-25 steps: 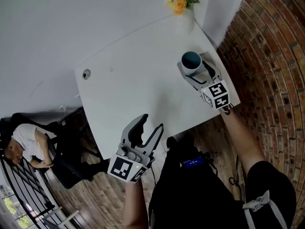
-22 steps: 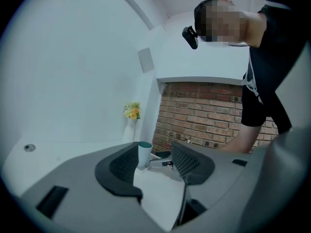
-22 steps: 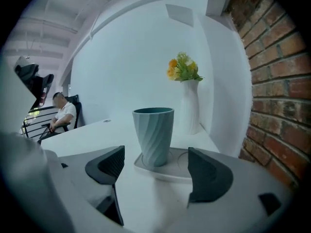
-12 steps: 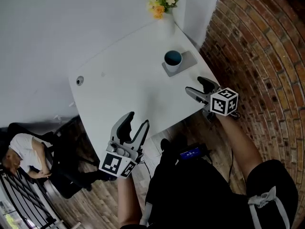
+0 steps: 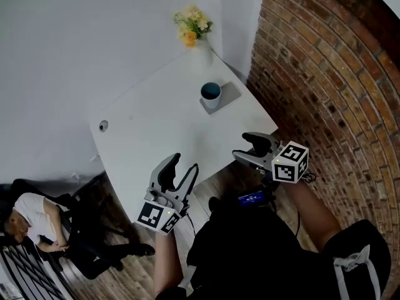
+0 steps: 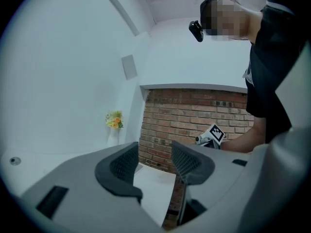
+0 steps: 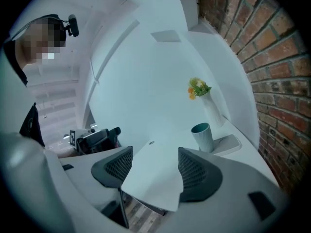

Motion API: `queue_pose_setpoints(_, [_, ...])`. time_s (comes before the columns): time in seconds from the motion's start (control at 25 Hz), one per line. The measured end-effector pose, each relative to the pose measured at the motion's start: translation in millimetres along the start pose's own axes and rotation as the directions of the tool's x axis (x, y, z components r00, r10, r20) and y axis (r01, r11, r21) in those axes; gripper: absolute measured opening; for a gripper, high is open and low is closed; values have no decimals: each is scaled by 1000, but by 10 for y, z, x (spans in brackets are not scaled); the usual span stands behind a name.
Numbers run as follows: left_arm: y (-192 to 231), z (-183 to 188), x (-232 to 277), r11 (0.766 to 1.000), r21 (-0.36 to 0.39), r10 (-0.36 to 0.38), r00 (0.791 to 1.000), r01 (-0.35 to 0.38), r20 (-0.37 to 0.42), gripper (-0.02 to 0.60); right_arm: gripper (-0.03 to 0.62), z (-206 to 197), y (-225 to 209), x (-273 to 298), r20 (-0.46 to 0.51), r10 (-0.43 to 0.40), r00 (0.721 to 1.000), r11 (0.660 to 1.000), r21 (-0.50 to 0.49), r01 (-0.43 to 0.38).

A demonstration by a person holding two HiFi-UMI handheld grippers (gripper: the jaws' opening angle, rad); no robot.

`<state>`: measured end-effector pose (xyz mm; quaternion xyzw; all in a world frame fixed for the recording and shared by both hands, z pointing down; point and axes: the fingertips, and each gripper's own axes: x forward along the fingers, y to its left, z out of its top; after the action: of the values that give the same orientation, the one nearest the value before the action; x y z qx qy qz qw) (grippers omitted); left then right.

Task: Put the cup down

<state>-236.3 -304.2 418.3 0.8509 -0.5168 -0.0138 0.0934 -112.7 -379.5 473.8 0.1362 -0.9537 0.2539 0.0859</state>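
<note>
cup (image 5: 210, 92) set on table (image 5: 144, 136) | my right claw (image 5: 248, 147) empty, just closing partway — left claw (image 5: 185, 162) open, empty | risk: I swing back, topple cup

White table (image 6: 153, 193): its top shows between the jaws of the left gripper (image 6: 154, 152) and spreads out to their left. Red brick wall (image 6: 194, 115) stands straight ahead beyond the jaws, with a white overhang above it. Plain white wall (image 6: 63, 72) to the jaws' left. Vase of yellow flowers (image 6: 114, 120) ahead-left, against that wall. Wood-plank floor (image 5: 125, 274) lies below the jaws. Light is even and soft.
</note>
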Motion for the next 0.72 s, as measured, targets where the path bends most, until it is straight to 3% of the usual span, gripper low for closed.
queue_pose_setpoints(0.28, [-284, -20, 39, 999, -5, -38, 999, 39, 4, 221, 284, 34, 311, -244, 76, -8, 997, 1000, 6, 8])
queue_pose_setpoints(0.56, [-477, -160, 34, 998, -60, -22, 1000, 23, 17, 222, 256, -18, 380, -282, 104, -10, 995, 1000, 7, 9])
queue_pose_setpoints(0.72, [-465, -179, 3, 999, -31, -31, 999, 30, -12, 221, 245, 59, 344, -247, 107, -22, 994, 999, -25, 25])
